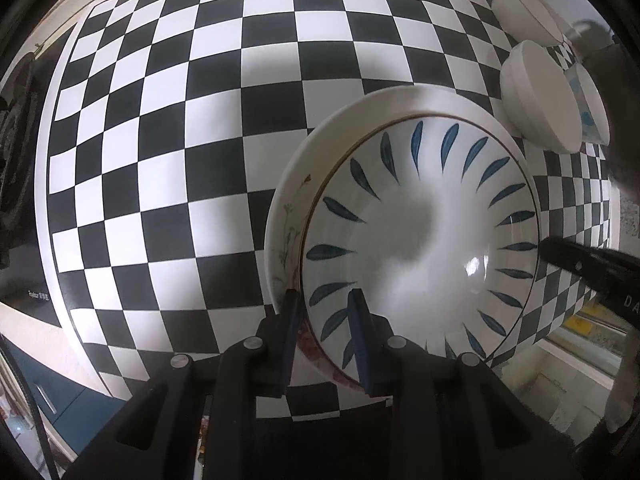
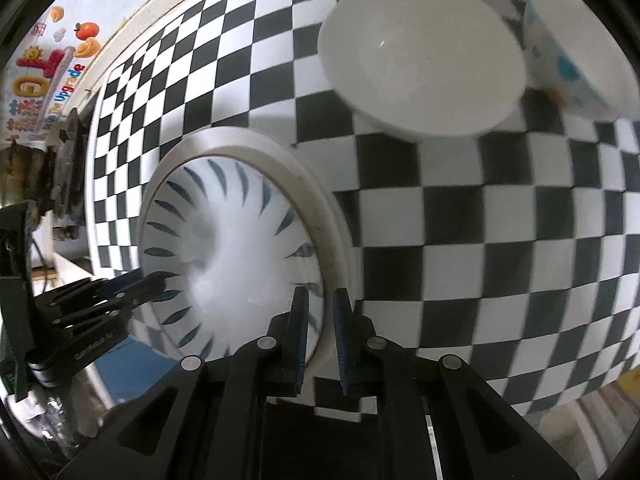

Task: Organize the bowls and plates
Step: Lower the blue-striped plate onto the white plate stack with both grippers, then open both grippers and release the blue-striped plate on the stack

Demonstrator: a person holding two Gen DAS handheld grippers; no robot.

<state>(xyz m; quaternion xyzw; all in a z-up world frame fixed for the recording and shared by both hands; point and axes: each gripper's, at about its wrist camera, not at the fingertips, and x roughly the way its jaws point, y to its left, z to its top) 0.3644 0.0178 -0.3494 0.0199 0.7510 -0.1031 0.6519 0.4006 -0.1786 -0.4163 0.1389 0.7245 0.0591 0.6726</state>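
Observation:
A blue-leaf plate [image 1: 420,232] lies inside a larger white plate [image 1: 296,184] on the checkered table. My left gripper [image 1: 326,300] is shut on the near rim of the stacked plates, one finger outside, one inside. In the right wrist view the same stack shows with the blue-leaf plate [image 2: 228,248] and the white plate [image 2: 320,216]. My right gripper [image 2: 320,300] is shut on the opposite rim of the stack. The left gripper [image 2: 136,288] shows at the left there, and the right gripper's finger [image 1: 580,260] at the right of the left wrist view.
A white bowl [image 2: 420,68] and a blue-spotted bowl [image 2: 576,52] stand behind the stack, with another white bowl [image 1: 524,8] further back. The checkered tablecloth [image 1: 180,160] covers the table. Wall stickers [image 2: 48,60] show at the far left.

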